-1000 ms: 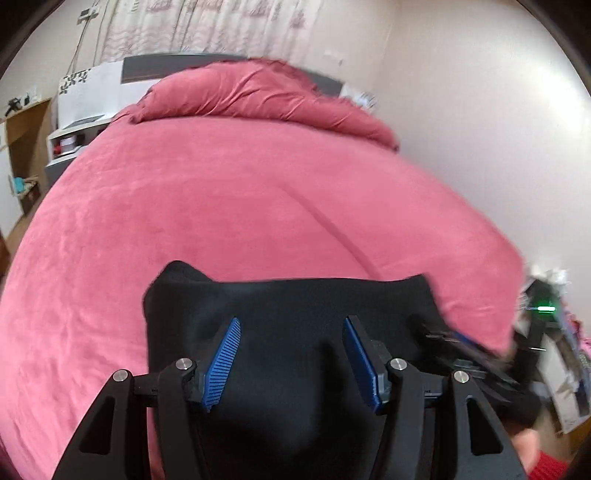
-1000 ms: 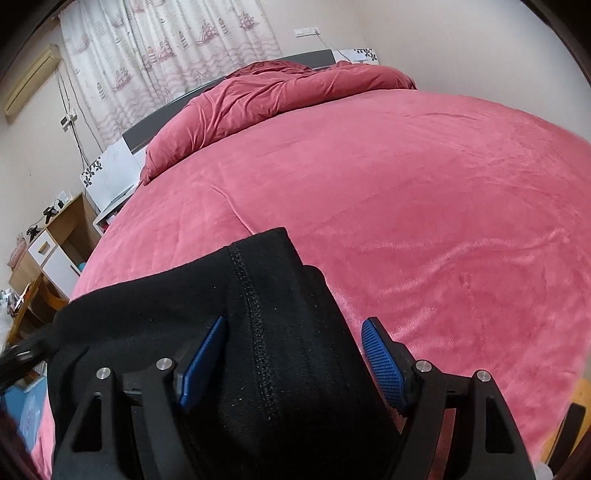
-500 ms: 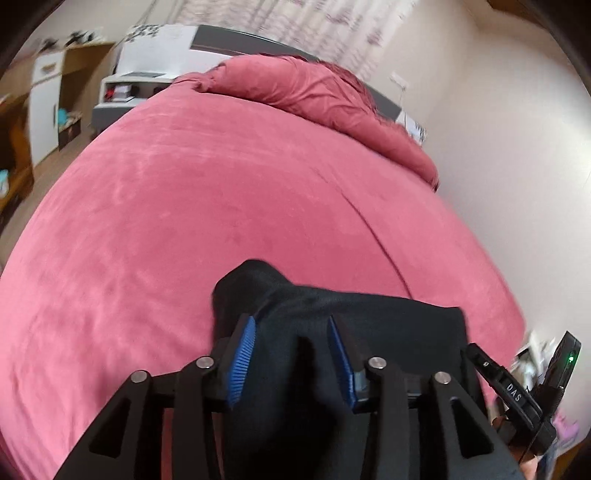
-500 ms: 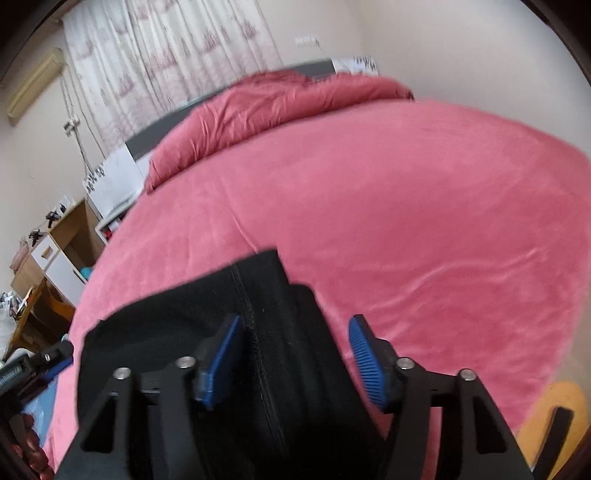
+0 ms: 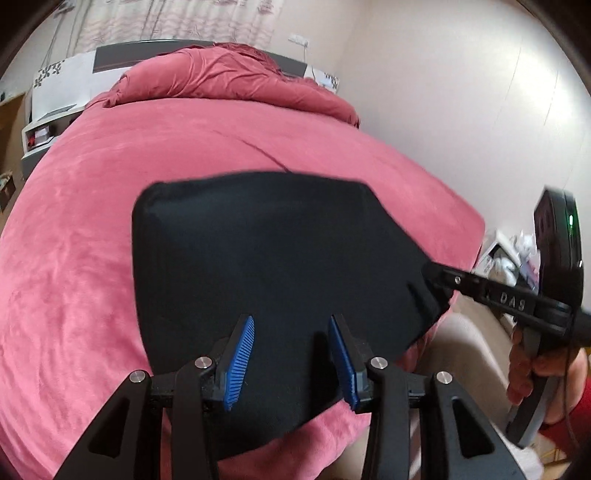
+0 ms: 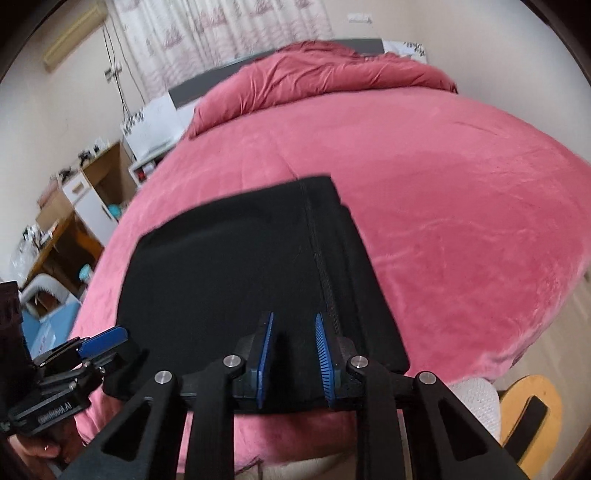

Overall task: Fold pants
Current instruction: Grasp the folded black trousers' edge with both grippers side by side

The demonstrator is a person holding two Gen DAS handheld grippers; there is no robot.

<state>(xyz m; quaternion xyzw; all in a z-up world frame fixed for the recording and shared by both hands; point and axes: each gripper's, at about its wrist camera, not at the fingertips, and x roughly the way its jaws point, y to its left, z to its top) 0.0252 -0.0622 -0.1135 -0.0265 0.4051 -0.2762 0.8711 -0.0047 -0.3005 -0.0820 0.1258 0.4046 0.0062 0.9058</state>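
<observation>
Pants (image 5: 280,258) folded flat on pink bed (image 5: 74,258), left tongs (image 5: 291,354) parted above near edge, right tongs (image 6: 293,354) narrowly parted, gripping nothing.

A wide bed (image 6: 461,177) under a pink plush cover fills the middle of both views, with a bunched duvet (image 6: 321,77) of the same pink heaped along its far end. Behind that runs a dark grey headboard (image 5: 155,55). A patterned white curtain (image 6: 221,29) hangs at the top centre of the right view, daylight coming softly through it, and an air conditioner (image 6: 74,35) (upper left) sits high on the cream wall (image 5: 461,92). At the left edge stand a white nightstand (image 6: 151,125) and a wooden cabinet (image 6: 99,184). A round wooden stool (image 6: 532,410) shows at lower right.
</observation>
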